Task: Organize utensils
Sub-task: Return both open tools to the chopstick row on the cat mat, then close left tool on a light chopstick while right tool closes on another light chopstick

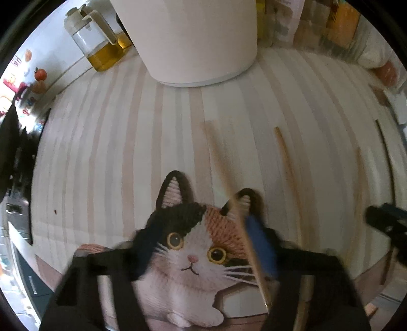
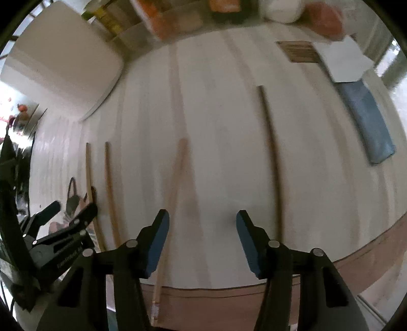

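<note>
Centre of bench (image 2: pixel 223 157): open striped wood in the right wrist view, wide passage between the sticks.
Upper left: large white pot (image 2: pixel 61 61) stands on the bench, blocks that corner.
Upper edge: row of blurred packets (image 2: pixel 157 20) closes off the far side.
Right side: blue cloth (image 2: pixel 366 122) lies flat, low obstacle.
Lower left: left tongs (image 2: pixel 68 214) crowd two pale chopsticks (image 2: pixel 109 188).
Middle: light chopstick (image 2: pixel 175 178) and dark chopstick (image 2: pixel 272 163) lie well apart, clear lane between.
Left wrist view, upper left: oil jug (image 1: pixel 101 43) beside the pot.
Left wrist view, lower centre: cat mat (image 1: pixel 193 254) covers the near bench.
</note>
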